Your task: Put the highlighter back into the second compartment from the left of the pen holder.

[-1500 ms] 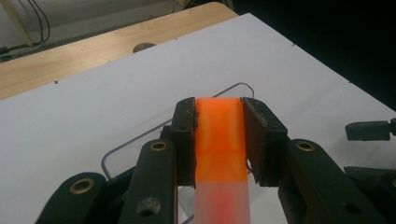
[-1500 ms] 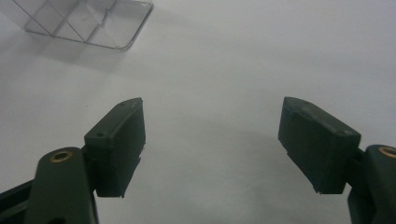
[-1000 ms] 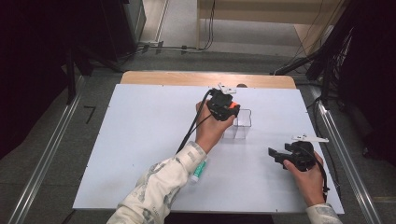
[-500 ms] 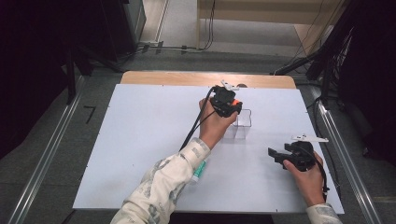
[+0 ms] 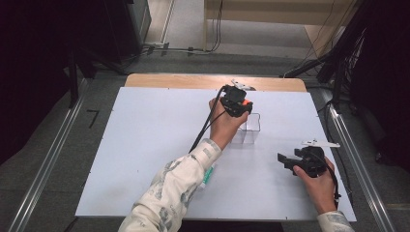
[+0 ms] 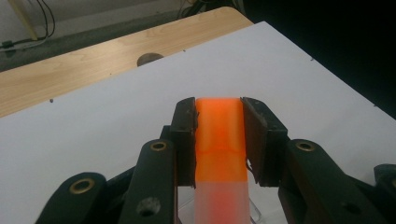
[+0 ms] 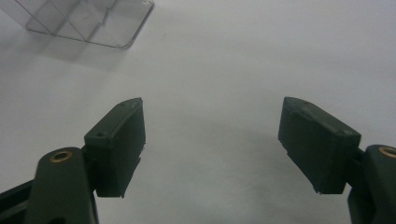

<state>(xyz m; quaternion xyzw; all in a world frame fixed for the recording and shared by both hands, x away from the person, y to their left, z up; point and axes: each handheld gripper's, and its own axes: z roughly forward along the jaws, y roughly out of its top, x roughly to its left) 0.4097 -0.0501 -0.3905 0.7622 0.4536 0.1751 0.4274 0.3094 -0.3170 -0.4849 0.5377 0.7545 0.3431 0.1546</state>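
Holding an orange block [image 6: 219, 135] over the clear tray [image 5: 252, 126], the left gripper [image 5: 240, 104] is hovering nearer it; right gripper [image 7: 212, 147] is idling wide, empty.

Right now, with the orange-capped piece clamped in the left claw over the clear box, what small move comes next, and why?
Probably lower the left claw a little, straight down toward the clear box. Its pads are shut on the orange-capped piece, and in the high view the claw sits at the box's near-left edge, above the table. The right claw is open, apart from the box, so nothing blocks the descent.
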